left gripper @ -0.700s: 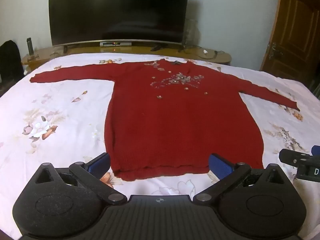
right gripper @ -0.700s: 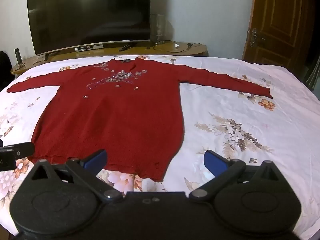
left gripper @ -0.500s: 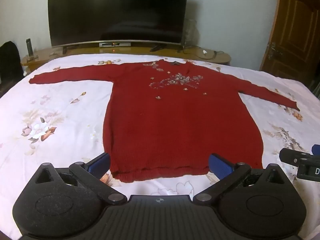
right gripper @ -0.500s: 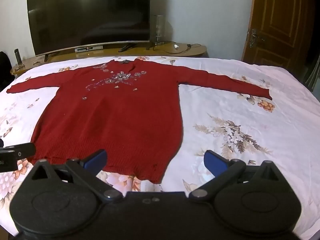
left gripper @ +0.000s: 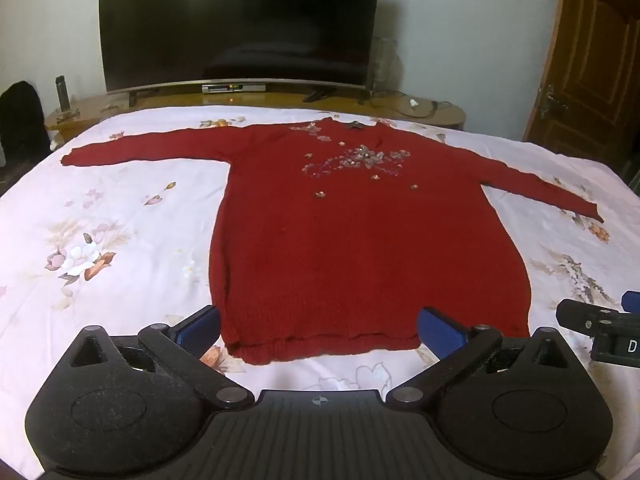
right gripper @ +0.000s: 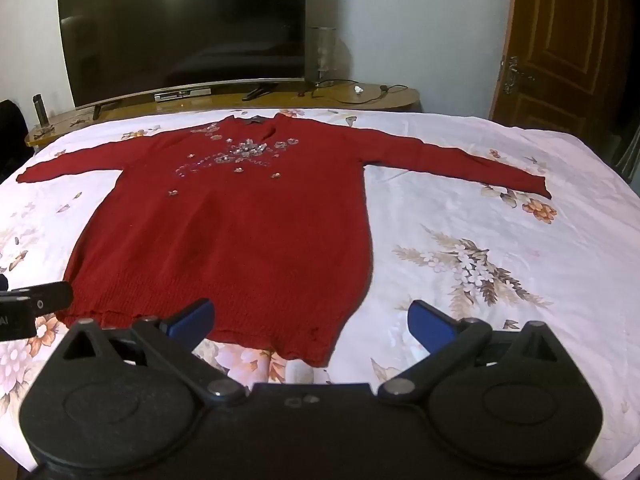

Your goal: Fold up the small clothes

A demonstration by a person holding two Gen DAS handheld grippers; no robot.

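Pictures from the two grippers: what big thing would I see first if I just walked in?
The red sweater catches the eye first: it lies flat in the middle of the flowery bedsheet, both sleeves stretched out, with sparkly decorations on its chest. Behind the bed a big dark TV stands on a wooden cabinet. Near the hem, the left gripper and right gripper are open and hold nothing.

"D" — right gripper (left gripper: 600,330); "AI" — left gripper (right gripper: 28,308)
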